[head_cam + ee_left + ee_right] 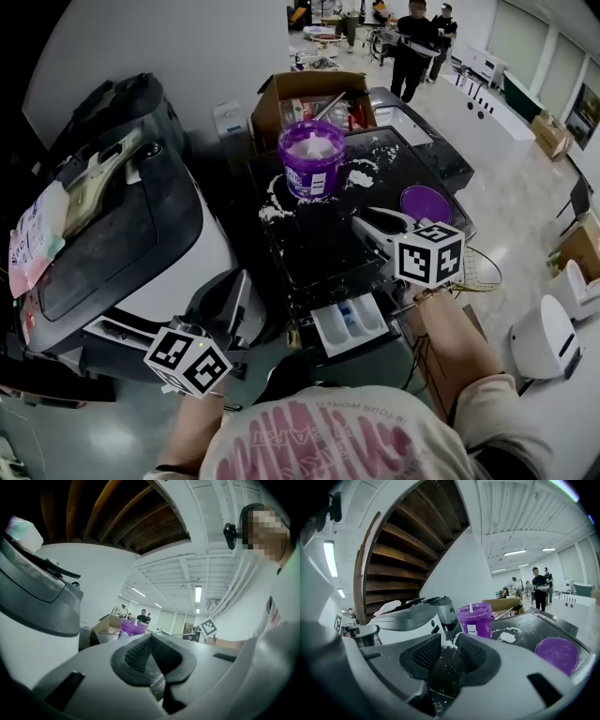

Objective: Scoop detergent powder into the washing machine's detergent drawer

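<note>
A purple tub [311, 157] of white detergent powder stands open at the back of the black washing machine top [319, 244], with spilled powder [361, 175] around it. Its purple lid [427, 203] lies to the right. The white detergent drawer [349, 323] is pulled out at the front edge. My right gripper [367, 223] hovers over the top above the drawer, open and empty; it faces the tub [475, 619] and lid [557, 653]. My left gripper [230, 292] hangs left of the drawer, its jaws shut [151, 637] on nothing, with the tub [132, 628] far ahead.
A grey machine [112, 216] with a pink pack [33, 239] on it stands close on the left. A cardboard box [309, 94] sits behind the tub. People [412, 37] stand at the far back. A white rounded device [544, 337] is on the floor at right.
</note>
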`<action>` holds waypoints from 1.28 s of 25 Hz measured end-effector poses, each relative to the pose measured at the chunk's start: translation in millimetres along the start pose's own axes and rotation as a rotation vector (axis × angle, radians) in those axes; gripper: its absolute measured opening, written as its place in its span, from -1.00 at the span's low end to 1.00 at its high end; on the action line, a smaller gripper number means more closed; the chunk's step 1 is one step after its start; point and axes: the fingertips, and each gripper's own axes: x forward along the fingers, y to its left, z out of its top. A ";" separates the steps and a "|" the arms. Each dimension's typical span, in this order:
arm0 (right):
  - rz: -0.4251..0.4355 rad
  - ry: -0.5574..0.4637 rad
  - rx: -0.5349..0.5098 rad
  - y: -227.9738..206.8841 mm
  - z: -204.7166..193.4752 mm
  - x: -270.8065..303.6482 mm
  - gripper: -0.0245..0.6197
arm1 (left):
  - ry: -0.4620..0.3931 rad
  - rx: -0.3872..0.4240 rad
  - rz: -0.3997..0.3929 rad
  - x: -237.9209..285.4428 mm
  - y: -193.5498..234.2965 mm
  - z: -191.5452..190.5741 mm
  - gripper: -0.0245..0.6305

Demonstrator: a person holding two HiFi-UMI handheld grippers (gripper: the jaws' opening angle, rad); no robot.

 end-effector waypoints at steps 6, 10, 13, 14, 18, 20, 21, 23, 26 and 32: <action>0.018 0.003 0.040 -13.7 37.6 25.4 -0.51 | 0.003 -0.011 -0.024 22.9 11.4 7.2 -0.93; -0.014 0.008 0.014 -24.4 62.3 44.0 -0.48 | 0.008 -0.019 -0.069 43.7 20.7 14.3 -0.93; -0.035 0.019 0.025 -33.5 78.5 58.1 -0.48 | 0.021 -0.017 -0.122 62.4 25.3 20.5 -0.93; -0.041 0.021 0.033 -36.6 83.5 63.0 -0.48 | 0.028 -0.015 -0.141 69.0 26.2 22.2 -0.93; -0.055 0.036 0.058 -49.4 102.8 83.8 -0.48 | 0.072 0.004 -0.209 96.3 27.5 23.6 -0.93; -0.055 0.057 0.062 -52.9 109.0 95.3 -0.48 | 0.086 0.020 -0.232 106.0 28.9 23.6 -0.93; -0.055 0.071 0.061 -54.7 110.6 101.1 -0.48 | 0.089 0.024 -0.238 109.2 30.4 23.5 -0.93; -0.059 0.100 0.057 -60.9 112.2 112.1 -0.44 | 0.089 0.021 -0.245 113.9 35.1 23.2 -0.93; -0.059 0.140 0.057 -71.2 113.9 127.6 -0.40 | 0.086 -0.002 -0.243 118.6 44.3 20.5 -0.93; -0.071 0.230 0.077 -91.2 105.7 153.9 -0.40 | 0.115 -0.027 -0.245 117.7 52.2 3.4 -0.93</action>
